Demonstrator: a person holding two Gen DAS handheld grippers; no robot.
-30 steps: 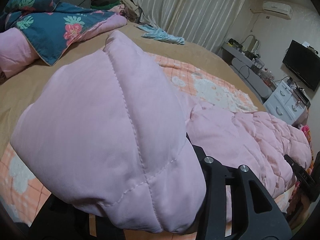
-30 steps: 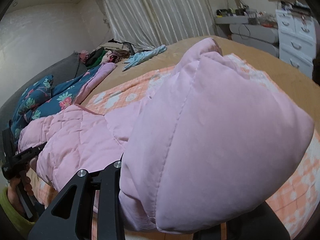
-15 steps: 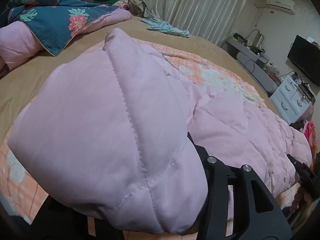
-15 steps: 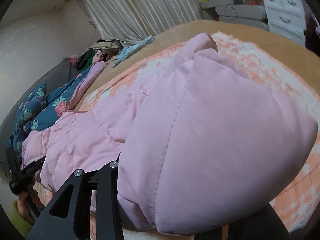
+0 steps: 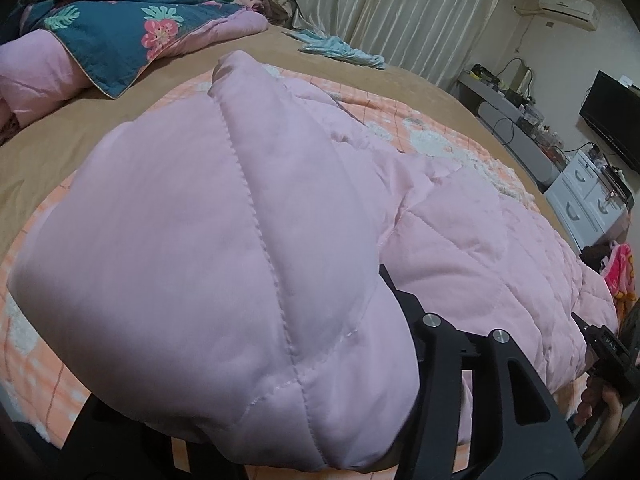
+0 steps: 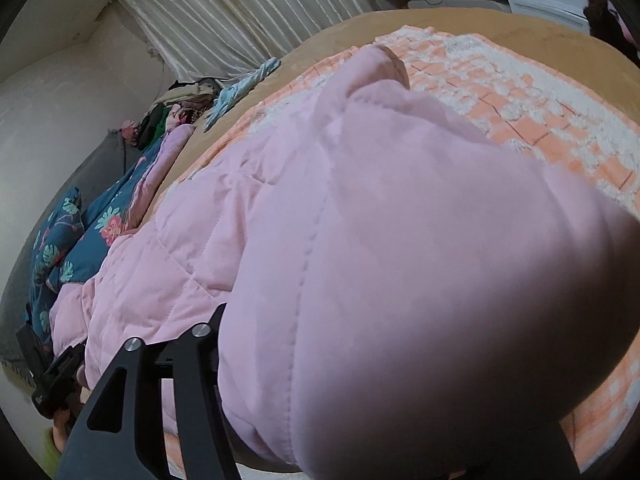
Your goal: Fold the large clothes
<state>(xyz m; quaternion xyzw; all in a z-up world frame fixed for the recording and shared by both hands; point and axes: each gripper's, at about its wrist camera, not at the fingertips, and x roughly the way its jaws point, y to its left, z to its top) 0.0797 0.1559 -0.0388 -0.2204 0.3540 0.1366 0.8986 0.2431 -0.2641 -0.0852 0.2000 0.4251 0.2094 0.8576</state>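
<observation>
At the bottom of each wrist view, a puffy pale-pink quilted jacket (image 5: 224,248) bulges between the black fingers of the left gripper (image 5: 256,432) and the right gripper (image 6: 384,432); both sets of jaws have just been opening, and whether the pads press the fabric cannot be told. The jacket lies across an orange-and-white checked blanket (image 6: 532,92) mid-frame. Beyond, upper left, sits a teal floral quilt (image 5: 108,28) before pale pleated curtains (image 5: 400,4).

1. A home bedroom: a wide bed (image 5: 100,128) with a tan cover fills most of both views.
2. A floral duvet (image 5: 116,36) lies bunched at the bed's far left corner.
3. Pale curtains (image 5: 392,12) hang behind the bed.
4. Right of the bed stand a white drawer unit (image 5: 588,204), a television (image 5: 616,116) and, higher up, an air conditioner (image 5: 568,4).
</observation>
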